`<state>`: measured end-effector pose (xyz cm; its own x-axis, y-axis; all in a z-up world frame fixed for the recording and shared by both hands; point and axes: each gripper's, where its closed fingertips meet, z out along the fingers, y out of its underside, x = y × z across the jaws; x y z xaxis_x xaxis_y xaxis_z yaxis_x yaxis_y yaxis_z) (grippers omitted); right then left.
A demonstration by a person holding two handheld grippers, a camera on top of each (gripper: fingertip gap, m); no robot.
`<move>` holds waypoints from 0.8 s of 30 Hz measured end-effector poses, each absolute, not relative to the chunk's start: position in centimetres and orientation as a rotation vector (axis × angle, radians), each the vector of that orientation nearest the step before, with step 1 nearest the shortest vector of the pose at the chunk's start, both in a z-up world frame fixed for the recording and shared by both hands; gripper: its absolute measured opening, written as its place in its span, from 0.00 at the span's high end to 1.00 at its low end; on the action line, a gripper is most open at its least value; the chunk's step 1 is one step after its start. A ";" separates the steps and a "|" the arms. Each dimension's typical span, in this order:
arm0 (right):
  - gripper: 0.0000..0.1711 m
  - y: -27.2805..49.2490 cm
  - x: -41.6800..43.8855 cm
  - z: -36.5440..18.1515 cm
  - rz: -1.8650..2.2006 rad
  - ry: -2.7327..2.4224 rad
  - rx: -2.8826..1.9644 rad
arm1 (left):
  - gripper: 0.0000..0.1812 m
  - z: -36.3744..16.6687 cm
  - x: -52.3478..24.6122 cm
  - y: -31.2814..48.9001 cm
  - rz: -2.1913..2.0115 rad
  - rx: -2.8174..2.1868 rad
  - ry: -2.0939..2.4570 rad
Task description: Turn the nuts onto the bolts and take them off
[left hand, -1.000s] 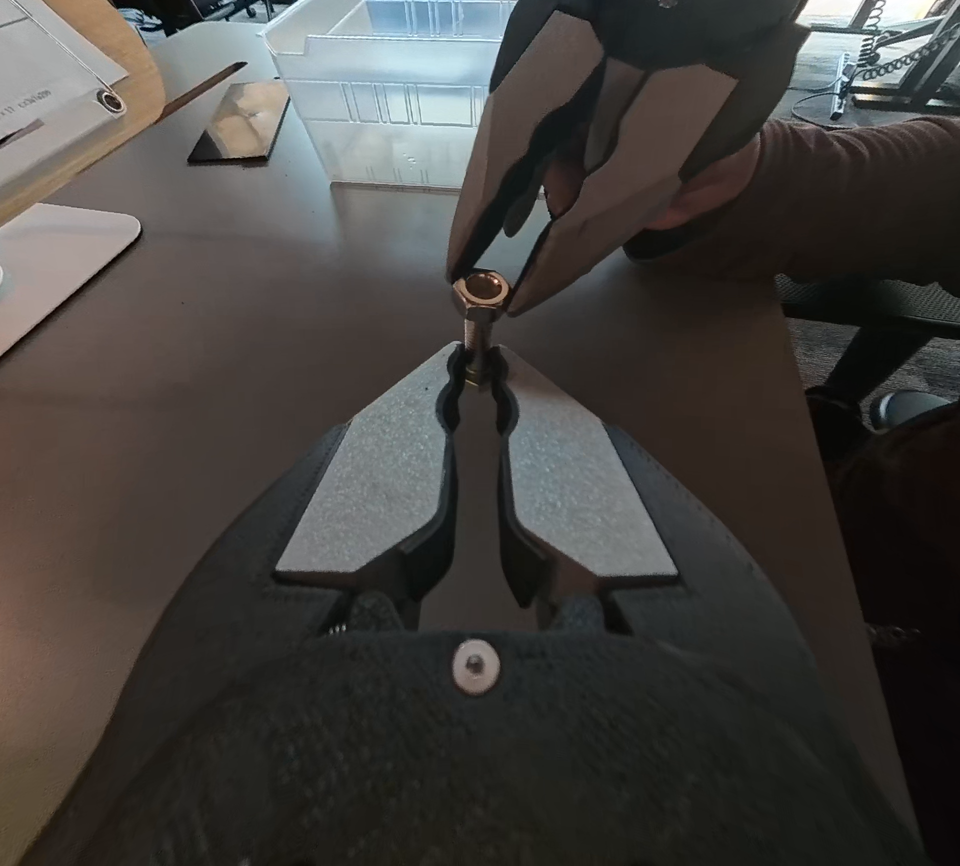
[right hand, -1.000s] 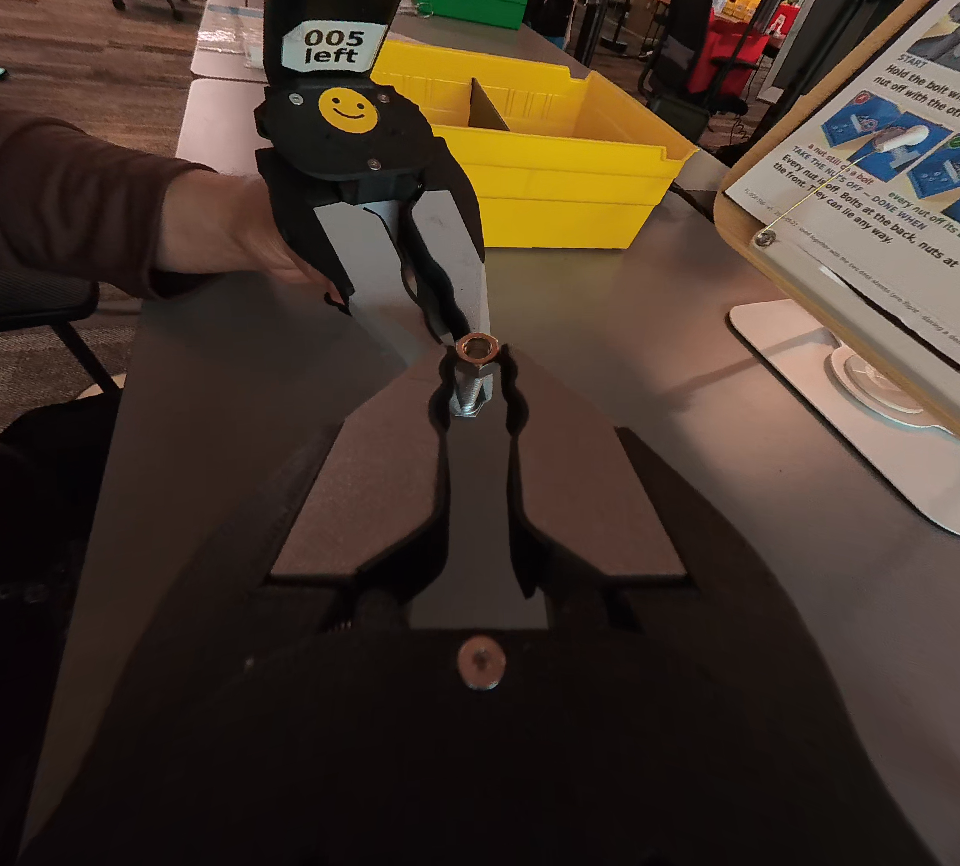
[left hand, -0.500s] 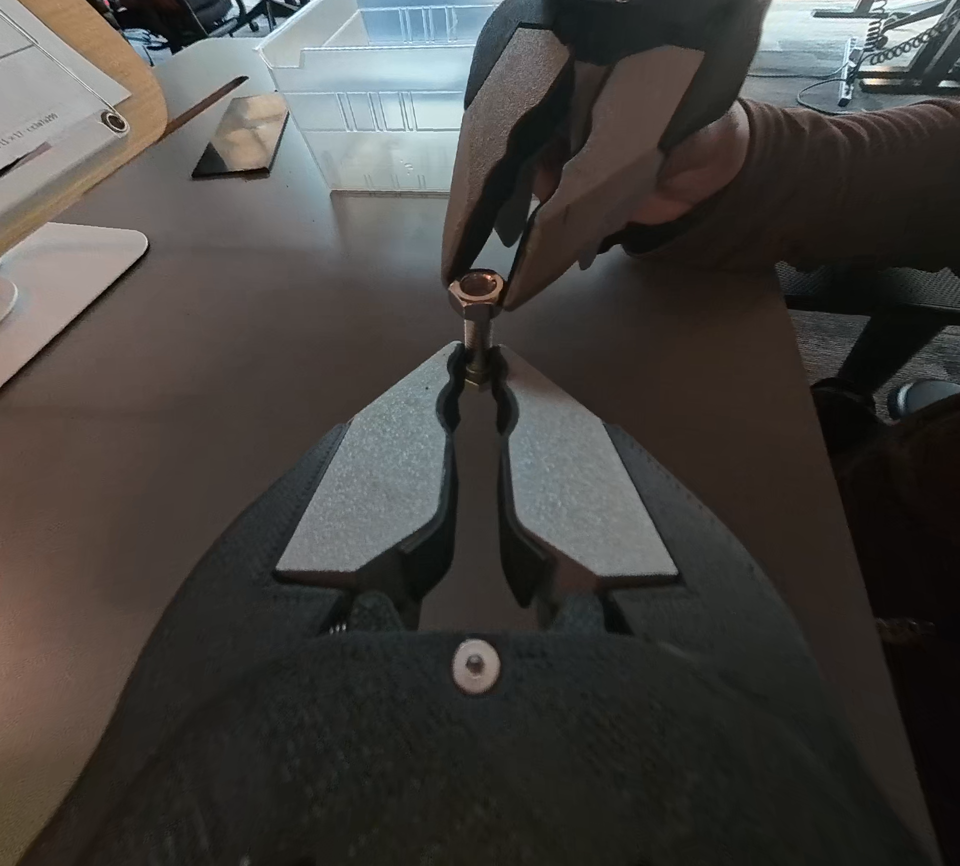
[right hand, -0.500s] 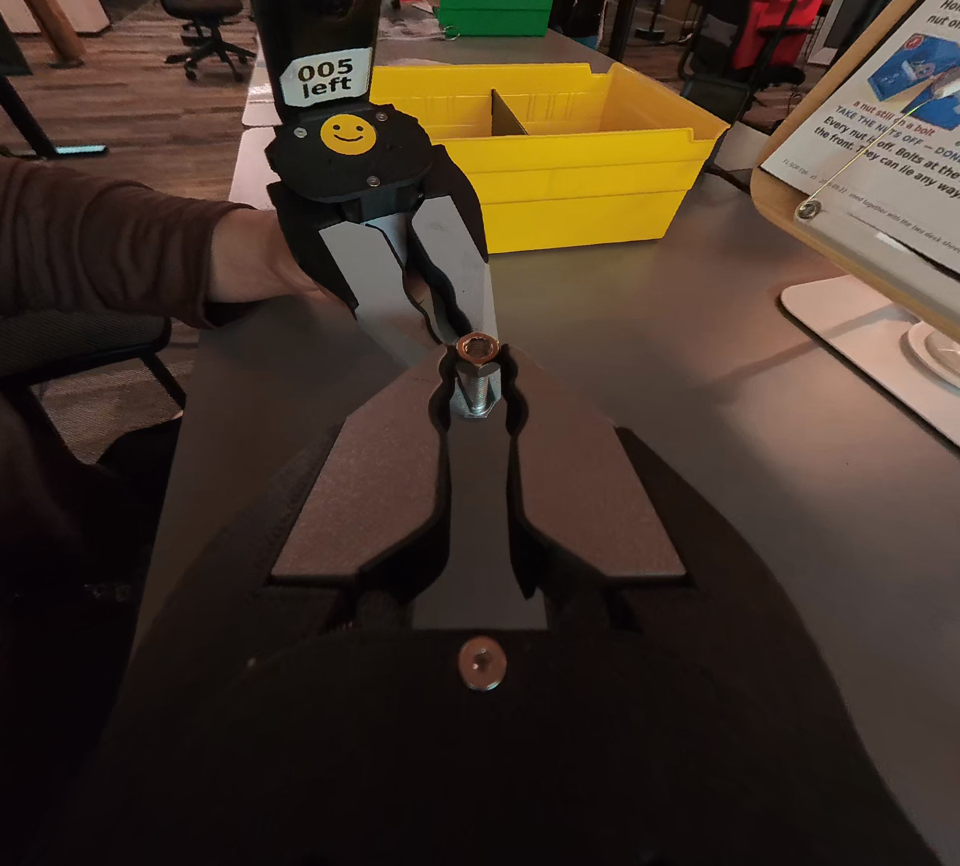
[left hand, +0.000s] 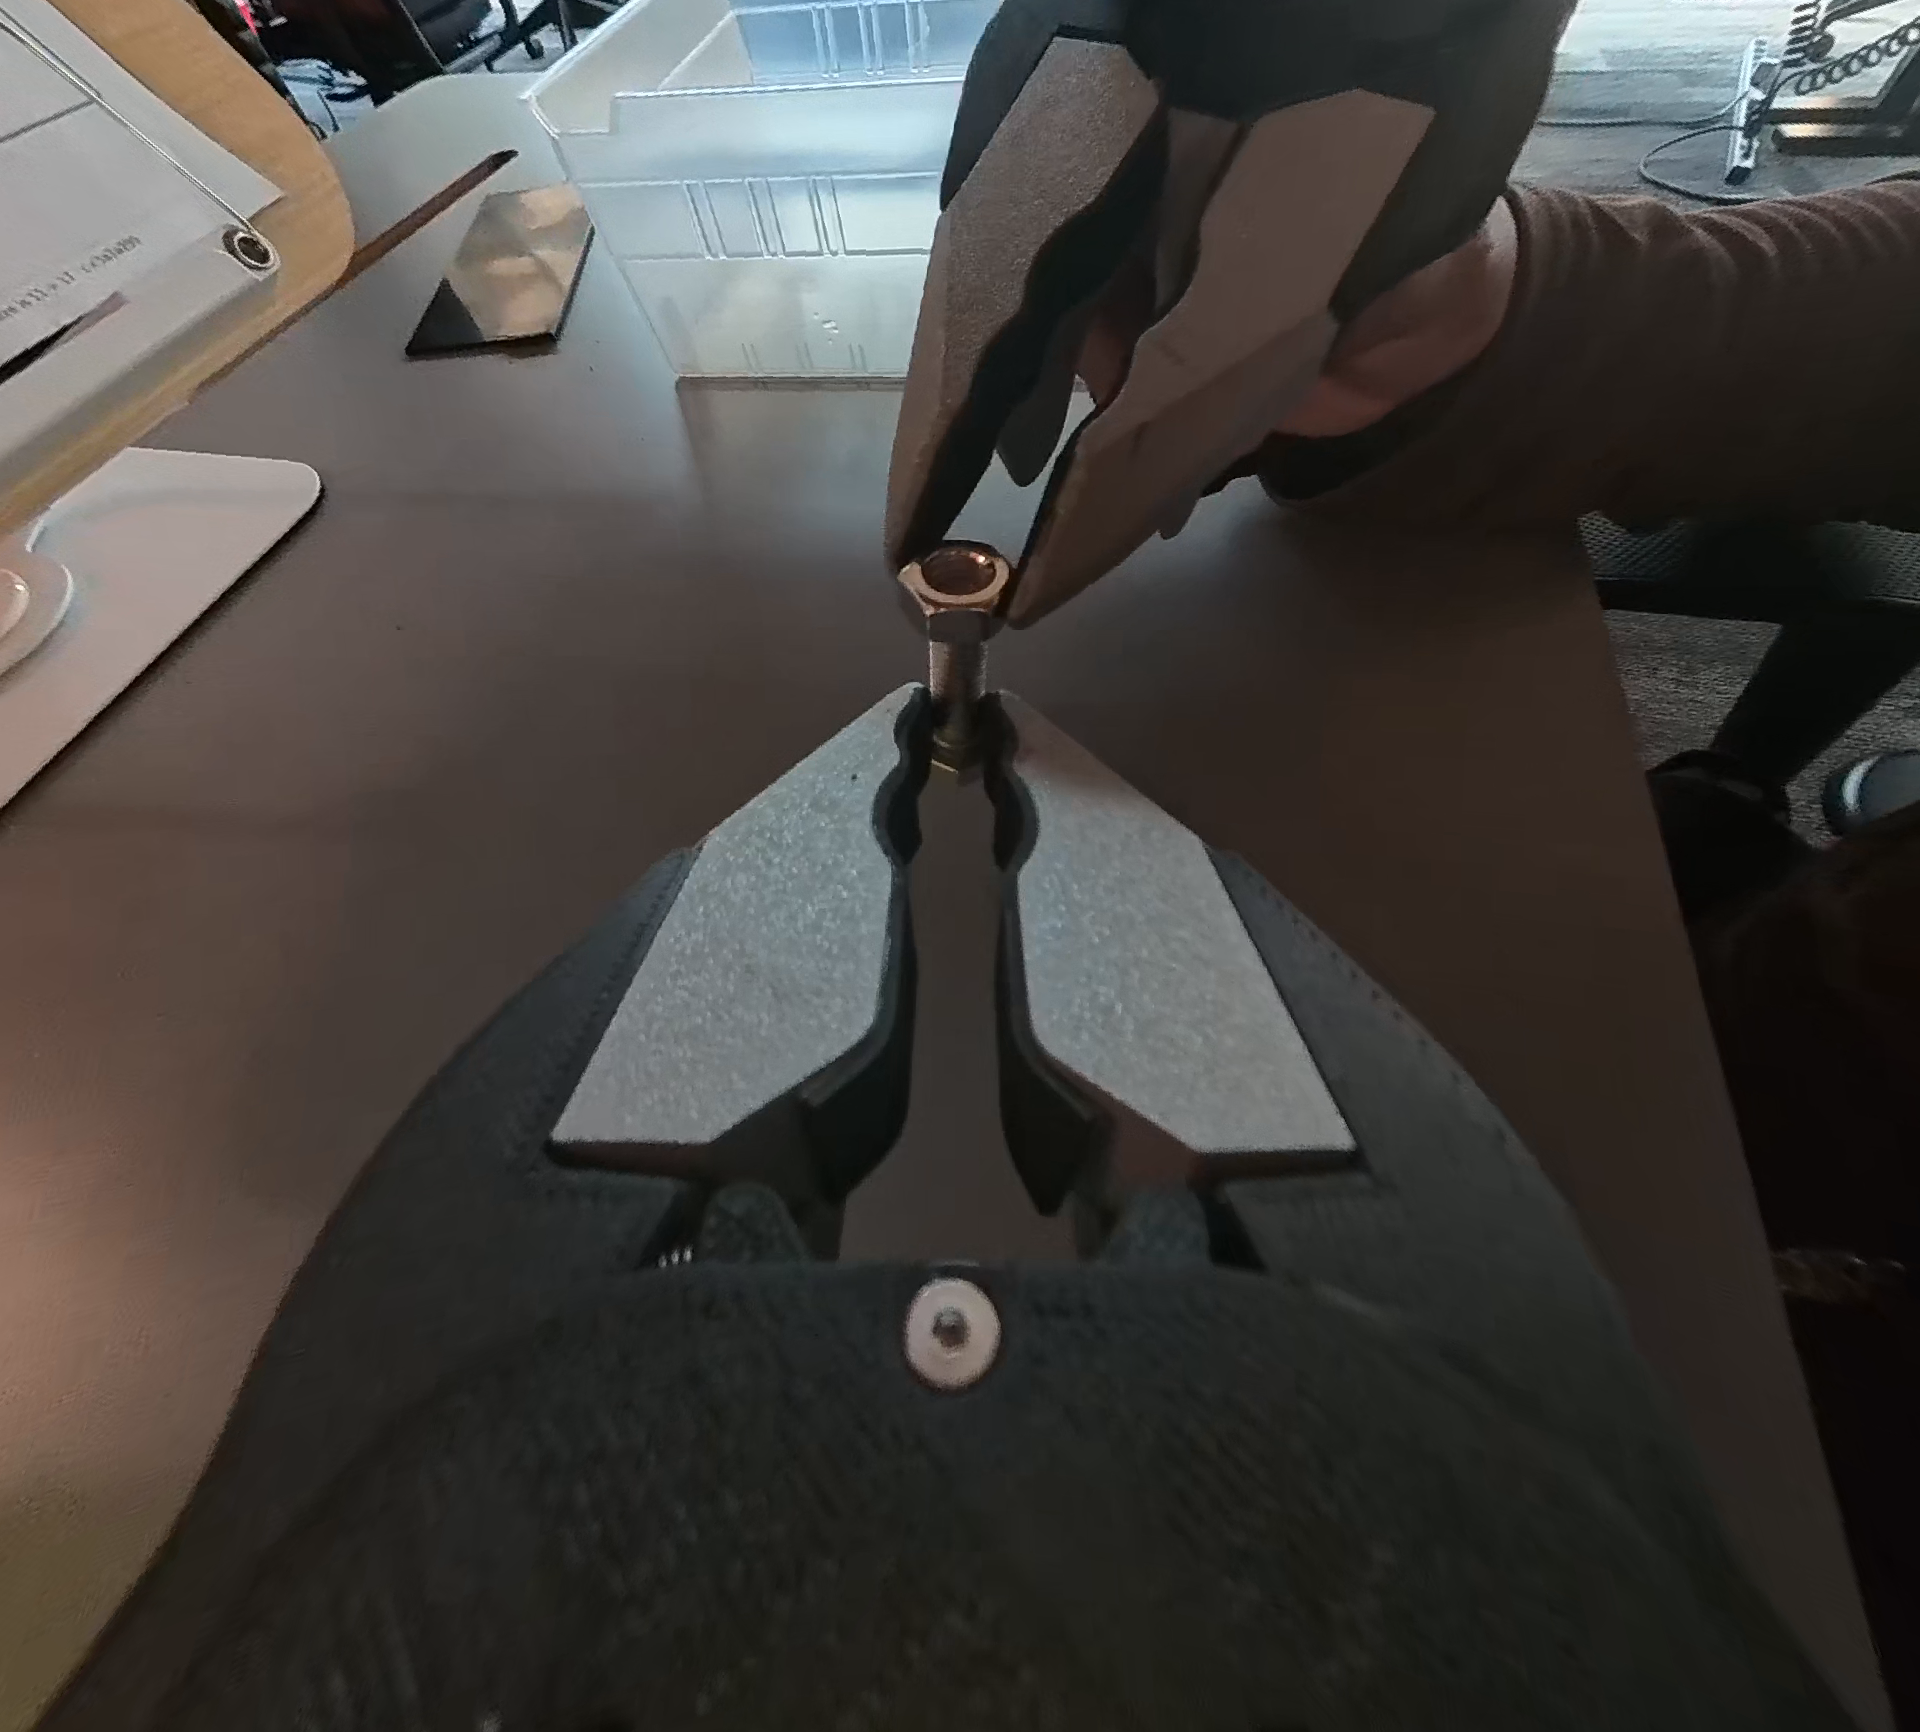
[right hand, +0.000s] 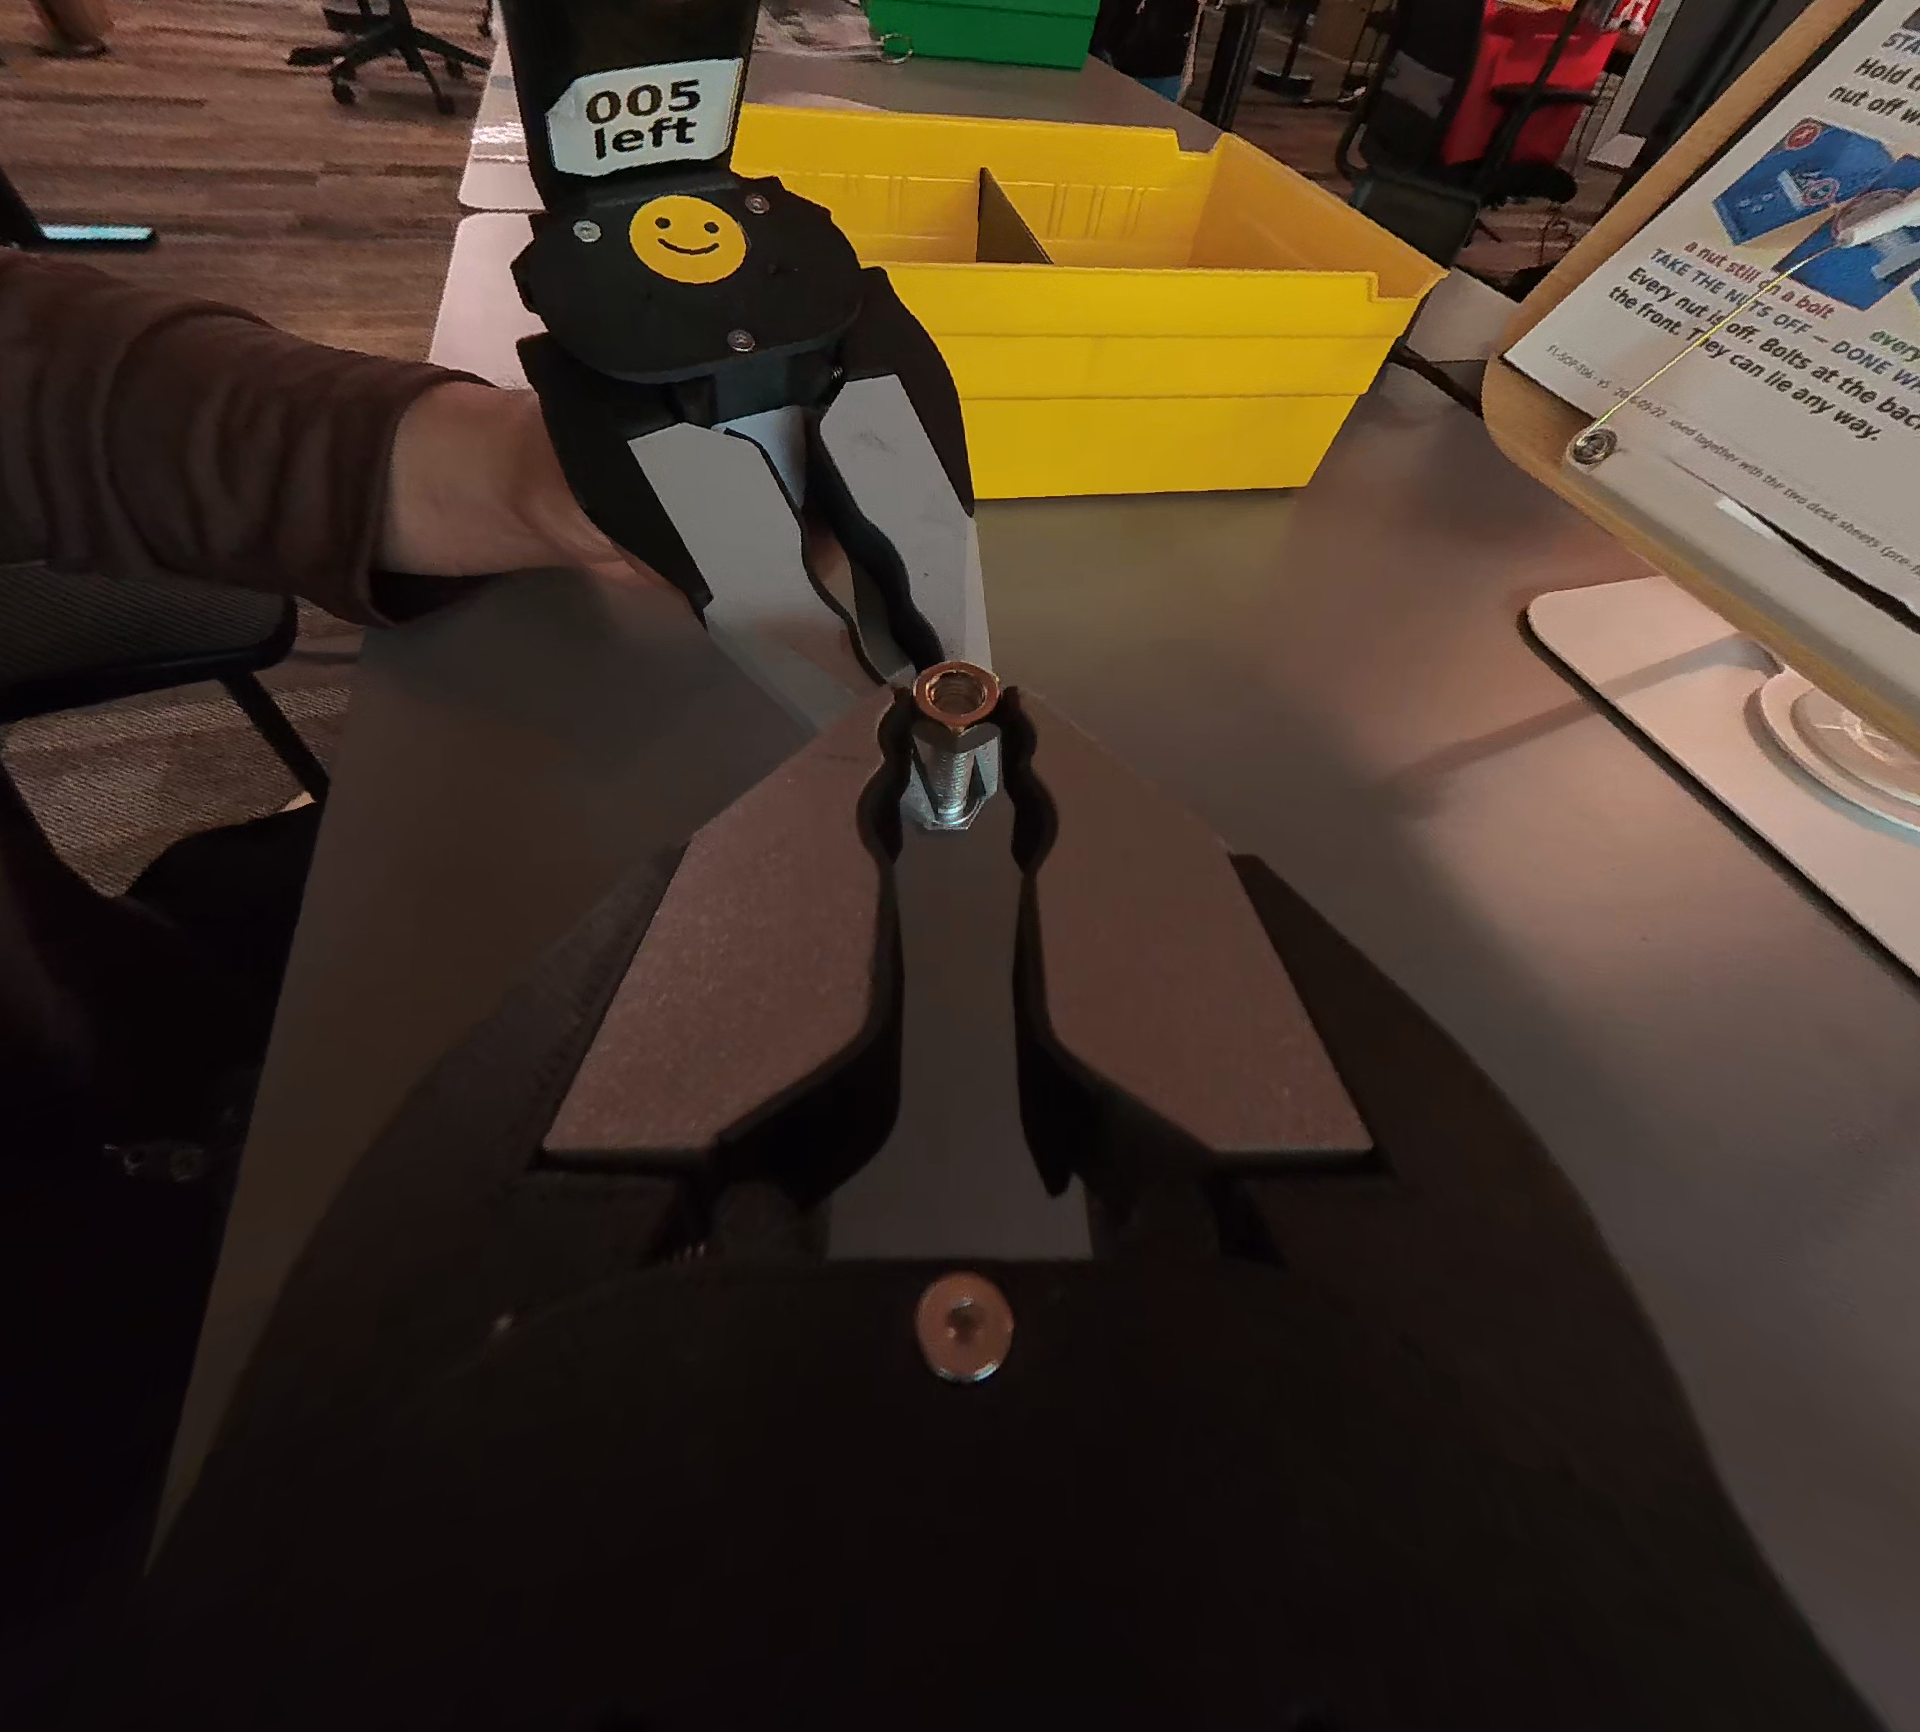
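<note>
One nut (left hand: 954, 589) and one bolt (left hand: 952, 685) are in play. The bolt stands roughly upright above the bench (left hand: 520, 643), with its head at the bottom and the nut at the very top of its thread. The nut's bore looks open and hollow from above, so it seems to hold by only a few threads.

The left gripper (left hand: 954, 732) has its jaws clamped on the bolt's head end. The right gripper (right hand: 956, 714) comes in from the far side of the bolt, with its jaws closed on the nut's flats.

This is the turning step. I cannot tell whether these are the first turns on or the last turns off.

The next move calls for the left gripper to keep the bolt from spinning while the right twists the nut squarely about the bolt's axis — then lets go, swings back and grips again. With so little thread engaged, a tilt could cross-thread the nut or drop it.

Beyond the bolt in the left wrist view stands a clear plastic bin (left hand: 790, 228). Beyond it in the right wrist view is a yellow divided bin (right hand: 1143, 352), and right of the bolt there — an instruction sheet on a stand (right hand: 1766, 311).
</note>
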<state>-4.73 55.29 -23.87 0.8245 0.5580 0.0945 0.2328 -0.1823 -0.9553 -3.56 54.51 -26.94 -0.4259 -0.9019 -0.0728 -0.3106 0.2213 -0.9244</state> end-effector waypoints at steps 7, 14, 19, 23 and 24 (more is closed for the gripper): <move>0.92 55.5 -4.6 -24.2 0.271 -0.620 -1.773 | 0.96 -27.2 -3.4 54.7 -1.175 -1.135 1.863; 0.92 56.1 -4.1 -24.4 0.235 -0.556 -1.797 | 0.96 -27.4 -3.0 55.4 -1.140 -1.190 1.817; 0.92 56.6 -3.8 -24.2 0.227 -0.458 -1.807 | 0.96 -27.3 -2.7 55.9 -1.093 -1.234 1.758; 0.92 56.9 -3.7 -24.4 0.195 -0.373 -1.816 | 0.96 -27.5 -2.6 56.2 -1.060 -1.269 1.727; 0.92 57.0 -3.6 -24.4 0.176 -0.357 -1.815 | 0.96 -27.5 -2.6 56.2 -1.061 -1.278 1.717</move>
<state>-3.64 56.97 -24.42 0.9411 0.3317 0.0654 0.1500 -0.2363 -0.9600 -2.60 56.24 -27.47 -0.2352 -0.9687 -0.0800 -0.3618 0.1636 -0.9178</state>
